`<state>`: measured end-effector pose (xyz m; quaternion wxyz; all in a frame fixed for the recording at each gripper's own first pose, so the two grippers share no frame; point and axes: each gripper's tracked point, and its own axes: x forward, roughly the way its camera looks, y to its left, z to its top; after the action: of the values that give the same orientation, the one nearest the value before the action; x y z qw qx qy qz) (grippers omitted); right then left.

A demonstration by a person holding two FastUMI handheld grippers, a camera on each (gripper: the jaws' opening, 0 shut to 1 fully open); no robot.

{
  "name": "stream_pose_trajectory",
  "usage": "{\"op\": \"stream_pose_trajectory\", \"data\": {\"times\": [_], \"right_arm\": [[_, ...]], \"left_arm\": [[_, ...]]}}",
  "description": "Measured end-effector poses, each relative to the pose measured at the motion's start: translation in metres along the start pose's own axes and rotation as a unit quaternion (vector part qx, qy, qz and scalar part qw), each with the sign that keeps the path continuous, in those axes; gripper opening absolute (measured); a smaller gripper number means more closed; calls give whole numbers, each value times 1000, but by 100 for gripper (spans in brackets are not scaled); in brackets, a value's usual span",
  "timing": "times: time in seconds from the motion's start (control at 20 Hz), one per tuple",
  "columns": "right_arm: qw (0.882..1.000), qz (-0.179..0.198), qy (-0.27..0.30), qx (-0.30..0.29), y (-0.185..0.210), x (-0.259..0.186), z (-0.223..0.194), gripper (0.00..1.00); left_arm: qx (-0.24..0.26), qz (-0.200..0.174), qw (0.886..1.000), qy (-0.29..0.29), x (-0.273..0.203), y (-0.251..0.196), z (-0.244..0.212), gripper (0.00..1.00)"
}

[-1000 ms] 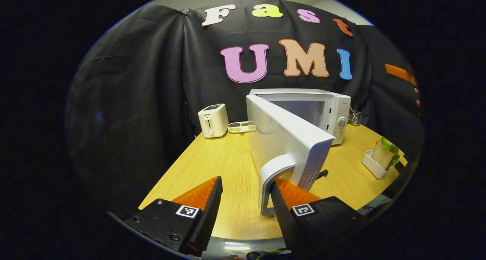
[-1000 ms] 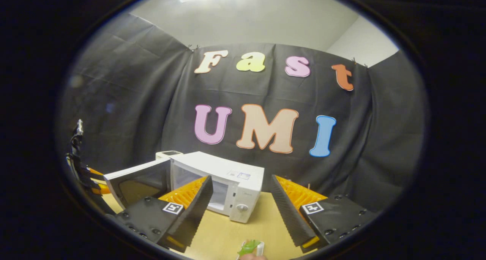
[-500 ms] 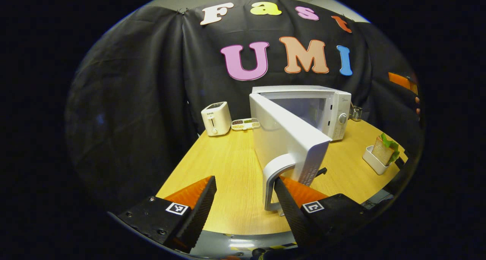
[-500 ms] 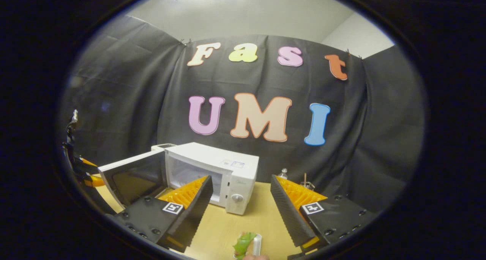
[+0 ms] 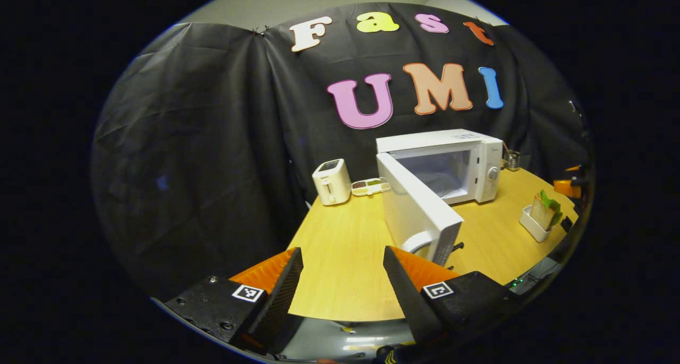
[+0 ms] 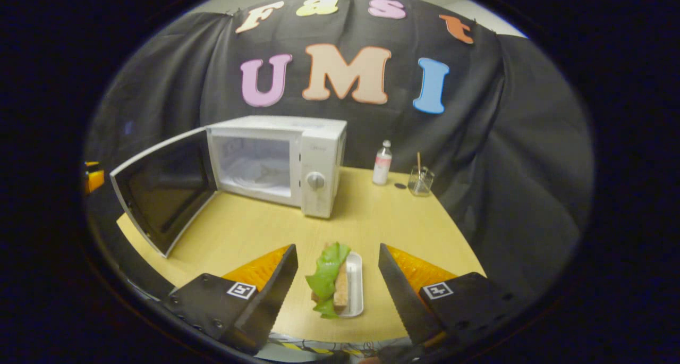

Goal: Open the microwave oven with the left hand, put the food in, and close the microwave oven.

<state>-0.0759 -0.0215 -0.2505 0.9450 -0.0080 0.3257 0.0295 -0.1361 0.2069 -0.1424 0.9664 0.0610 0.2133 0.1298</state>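
On the table (image 5: 340, 247), items as they stand:

Microwave oven (image 6: 297, 157): at the far side of the table, door (image 5: 419, 215) swung wide, cavity lit and bare. A second ago the left gripper (image 5: 342, 279) had one finger hooked behind the door's handle (image 5: 417, 243); it has since drawn back, and the handle is apart from it, just beyond its right finger. Judged from this, the opening step is done and the loading step is next.

Left gripper: jaws wide apart, holding nothing, touching nothing; they hang over the near edge of the table.

Food (image 6: 330, 279): a sandwich with a green leaf, standing on edge in a small white tray (image 6: 355, 284), near the front edge of the table, well apart from the oven (seen from the left gripper view, it sits off to the right of the oven (image 5: 544, 214)).

Right gripper (image 6: 337, 279): half a second ago it looked mostly at the wall with the leaf just at the bottom edge; it has tipped down, and the tray lies between its two fingers. Jaws wide open, a gap on each side of the tray, no contact with tray or sandwich that I can make out. By my reckoning it is lining up for the pick.

Also on the table: a small white toaster (image 5: 331, 182), a divided dish (image 5: 370, 186), a bottle (image 6: 382, 163), a glass jar (image 6: 421, 180).
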Motion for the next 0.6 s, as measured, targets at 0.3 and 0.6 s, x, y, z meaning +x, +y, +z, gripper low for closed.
{"op": "stream_pose_trajectory", "data": {"times": [0.3,0.6], "right_arm": [[996,11,83,-15,5,17,-64,97],[993,13,114,-1,7,22,-83,56]], "left_arm": [[-19,0,1000,-20,2,-9,16,93],[-16,6,999,-37,0,-8,27,93]]}}
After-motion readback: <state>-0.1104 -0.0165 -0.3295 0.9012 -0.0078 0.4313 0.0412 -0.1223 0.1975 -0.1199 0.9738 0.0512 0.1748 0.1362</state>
